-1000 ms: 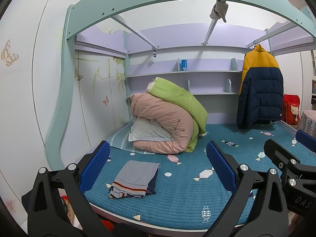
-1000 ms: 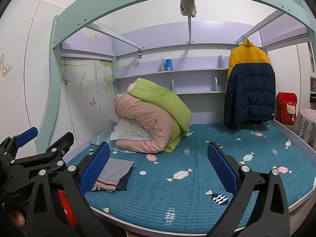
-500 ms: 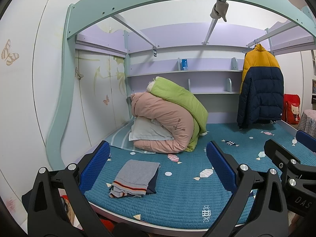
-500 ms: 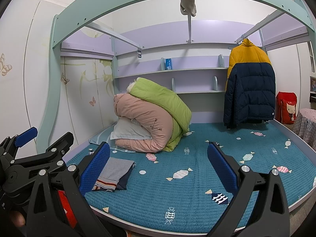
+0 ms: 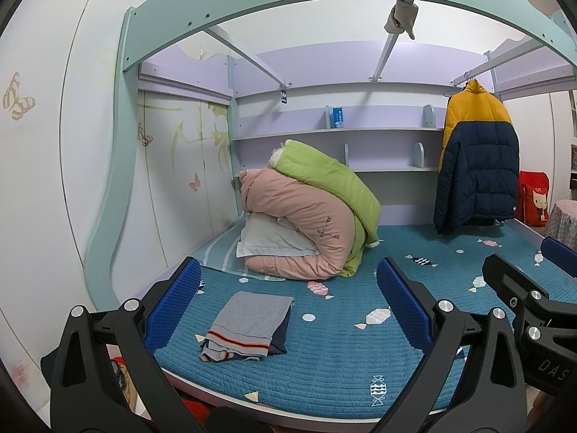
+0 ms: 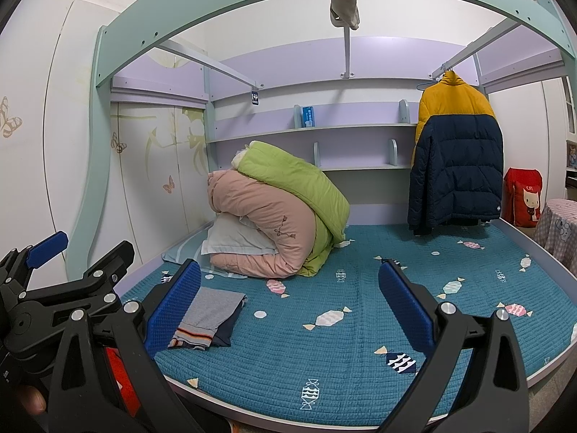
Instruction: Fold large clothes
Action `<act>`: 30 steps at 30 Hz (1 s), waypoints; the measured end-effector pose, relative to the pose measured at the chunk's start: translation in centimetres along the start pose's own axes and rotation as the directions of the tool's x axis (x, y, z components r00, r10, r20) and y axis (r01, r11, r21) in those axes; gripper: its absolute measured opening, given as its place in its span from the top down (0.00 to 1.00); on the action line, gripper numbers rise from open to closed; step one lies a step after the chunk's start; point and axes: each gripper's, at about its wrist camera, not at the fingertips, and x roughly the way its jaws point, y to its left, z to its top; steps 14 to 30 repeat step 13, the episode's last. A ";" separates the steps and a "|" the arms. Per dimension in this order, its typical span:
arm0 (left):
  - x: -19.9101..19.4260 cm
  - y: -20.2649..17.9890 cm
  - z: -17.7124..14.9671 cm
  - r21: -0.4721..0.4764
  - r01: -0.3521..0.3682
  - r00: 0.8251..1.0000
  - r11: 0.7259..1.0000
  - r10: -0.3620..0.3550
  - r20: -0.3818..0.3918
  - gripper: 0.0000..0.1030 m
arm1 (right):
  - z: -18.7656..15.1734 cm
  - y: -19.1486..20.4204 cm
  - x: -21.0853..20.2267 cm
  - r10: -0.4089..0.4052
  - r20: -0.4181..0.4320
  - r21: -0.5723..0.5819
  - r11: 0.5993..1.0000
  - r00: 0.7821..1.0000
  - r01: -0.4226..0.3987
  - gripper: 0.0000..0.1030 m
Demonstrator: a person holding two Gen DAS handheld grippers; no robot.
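A folded grey garment with orange and navy stripes [image 5: 249,324] lies on the blue bed mat [image 5: 324,357] near its front left corner; it also shows in the right wrist view [image 6: 207,319]. A yellow and navy puffer jacket [image 5: 476,162] hangs on a rail at the back right, also seen in the right wrist view [image 6: 456,151]. My left gripper [image 5: 288,299] is open and empty, held off the bed's front edge. My right gripper [image 6: 290,297] is open and empty beside it, to the right.
A rolled pink and green quilt [image 5: 310,223] with a pillow sits at the back left of the bed. Shelves [image 5: 339,133] line the back wall. A teal bed frame arch [image 5: 288,3] spans overhead. A red bag [image 5: 533,198] stands at far right.
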 end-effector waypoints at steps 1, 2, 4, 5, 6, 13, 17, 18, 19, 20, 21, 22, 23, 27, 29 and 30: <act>0.1 0.1 0.1 -0.001 0.001 1.000 1.000 -0.001 0.000 0.05 | 0.0 0.0 0.0 0.001 0.000 0.001 1.000 1.000 -0.001 0.07; 0.0 0.0 0.0 -0.003 0.002 1.000 1.000 -0.002 -0.001 0.05 | 0.0 0.0 0.0 0.001 0.000 0.001 1.000 1.000 -0.001 0.07; 0.0 0.0 0.1 -0.001 0.000 1.000 1.000 0.000 0.001 0.05 | 0.0 -0.1 0.1 0.000 -0.001 0.000 1.000 1.000 0.000 0.07; 0.1 0.1 0.1 0.000 -0.002 1.000 1.000 0.002 0.001 0.05 | -0.1 -0.1 0.1 0.000 -0.001 -0.001 1.000 1.000 0.000 0.07; 0.0 0.0 0.1 0.002 -0.003 1.000 1.000 0.003 0.002 0.05 | -0.2 -0.3 0.1 -0.001 -0.002 -0.001 1.000 1.000 0.001 0.07; 0.0 0.2 -0.3 -0.003 0.000 1.000 1.000 0.000 -0.013 0.05 | -0.5 -0.7 0.4 0.001 -0.014 -0.005 1.000 1.000 -0.001 0.07; 0.0 0.2 -0.3 -0.003 0.000 1.000 1.000 0.000 -0.013 0.05 | -0.5 -0.7 0.4 0.001 -0.014 -0.005 1.000 1.000 -0.001 0.07; 0.0 0.2 -0.3 -0.003 0.000 1.000 1.000 0.000 -0.013 0.05 | -0.5 -0.7 0.4 0.001 -0.014 -0.005 1.000 1.000 -0.001 0.07; 0.0 0.2 -0.3 -0.003 0.000 1.000 1.000 0.000 -0.013 0.05 | -0.5 -0.7 0.4 0.001 -0.014 -0.005 1.000 1.000 -0.001 0.07; 0.0 0.2 -0.3 -0.003 0.000 1.000 1.000 0.000 -0.013 0.05 | -0.5 -0.7 0.4 0.001 -0.014 -0.005 1.000 1.000 -0.001 0.07; 0.0 0.2 -0.3 -0.003 0.000 1.000 1.000 0.000 -0.013 0.05 | -0.5 -0.7 0.4 0.001 -0.014 -0.005 1.000 1.000 -0.001 0.07; 0.0 0.2 -0.3 -0.003 0.000 1.000 1.000 0.000 -0.013 0.05 | -0.5 -0.7 0.4 0.001 -0.014 -0.005 1.000 1.000 -0.001 0.07; 0.0 0.2 -0.3 -0.003 0.000 1.000 1.000 0.000 -0.013 0.05 | -0.5 -0.7 0.4 0.001 -0.014 -0.005 1.000 1.000 -0.001 0.07; 0.0 0.2 -0.3 -0.003 0.000 1.000 1.000 0.000 -0.013 0.05 | -0.5 -0.7 0.4 0.001 -0.014 -0.005 1.000 1.000 -0.001 0.07; 0.0 0.2 -0.3 -0.003 0.000 1.000 1.000 0.000 -0.013 0.05 | -0.5 -0.7 0.4 0.001 -0.014 -0.005 1.000 1.000 -0.001 0.07; 0.0 0.2 -0.3 -0.003 0.000 1.000 1.000 0.000 -0.013 0.05 | -0.5 -0.7 0.4 0.001 -0.014 -0.005 1.000 1.000 -0.001 0.07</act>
